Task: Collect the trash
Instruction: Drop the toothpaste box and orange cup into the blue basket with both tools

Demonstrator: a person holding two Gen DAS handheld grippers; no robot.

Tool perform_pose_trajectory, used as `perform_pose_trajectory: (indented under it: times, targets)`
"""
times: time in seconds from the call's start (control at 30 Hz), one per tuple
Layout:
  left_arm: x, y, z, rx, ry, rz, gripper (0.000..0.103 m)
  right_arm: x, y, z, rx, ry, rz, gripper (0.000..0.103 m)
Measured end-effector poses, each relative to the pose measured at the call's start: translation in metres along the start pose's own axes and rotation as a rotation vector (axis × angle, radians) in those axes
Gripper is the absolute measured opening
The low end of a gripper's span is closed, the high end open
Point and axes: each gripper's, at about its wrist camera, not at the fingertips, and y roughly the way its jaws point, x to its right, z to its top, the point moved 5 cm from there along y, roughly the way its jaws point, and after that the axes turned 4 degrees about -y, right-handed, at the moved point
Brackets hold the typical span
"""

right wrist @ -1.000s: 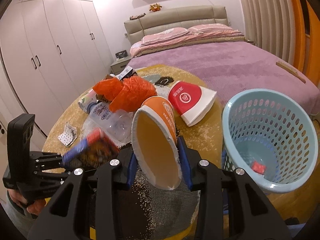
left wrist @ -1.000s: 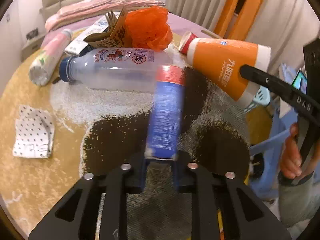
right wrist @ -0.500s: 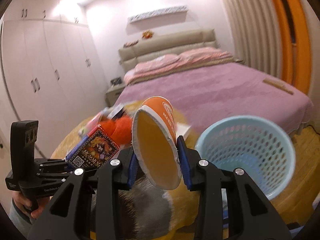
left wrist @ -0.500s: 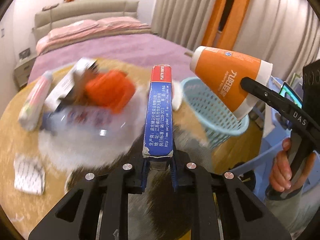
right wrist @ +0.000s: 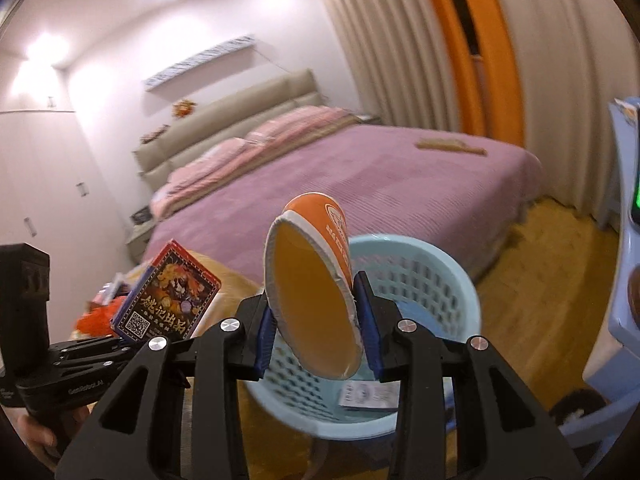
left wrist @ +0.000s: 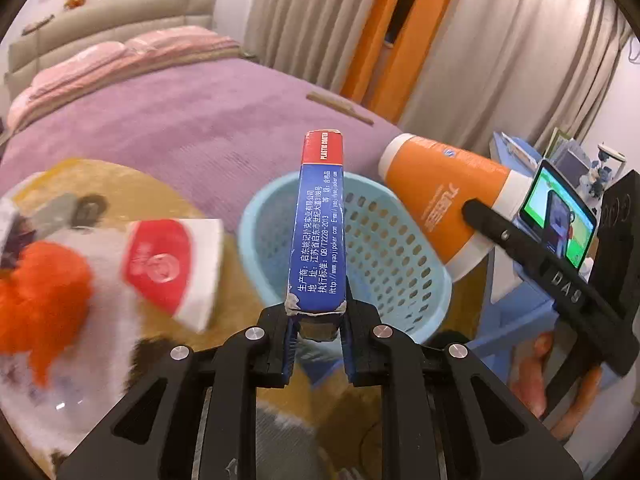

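My left gripper [left wrist: 317,334] is shut on a blue and red card box [left wrist: 318,224], held up on end in front of the light blue basket [left wrist: 400,264]. In the right wrist view that same card box [right wrist: 168,300] shows at the left in the left gripper [right wrist: 120,350]. A squashed orange paper cup [right wrist: 316,300] sits pinched in my right gripper [right wrist: 318,334], hanging over the basket [right wrist: 432,264]. From the left wrist the orange cup [left wrist: 444,200] and the right gripper's fingers [left wrist: 500,236] show at the basket's right rim. White paper scraps [right wrist: 368,394] lie inside the basket.
A red and white paper cup [left wrist: 176,264] and an orange plastic bag [left wrist: 40,304] lie on the round rug [left wrist: 120,188] at the left. The purple bed [left wrist: 180,120] fills the back. Blue plastic furniture [left wrist: 516,312] with a lit screen [left wrist: 560,216] stands right of the basket.
Both grippers have swung away from the trash pile on the rug toward the basket, carrying the card box and the orange cup. The basket now lies right under them.
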Motion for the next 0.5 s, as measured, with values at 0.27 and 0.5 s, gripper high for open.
perform_pose_trajectory:
  times: [0.27,0.5]
  targets:
    - [0.009,0.047,0.008,-0.075,-0.020,-0.023,0.017,0.024,0.032,-0.014,-0.085,0.055,-0.068,0.034]
    - [0.007,0.050,0.011,-0.047,-0.017,0.003,0.040,0.029,0.041,-0.019,-0.113,0.078,-0.079,0.043]
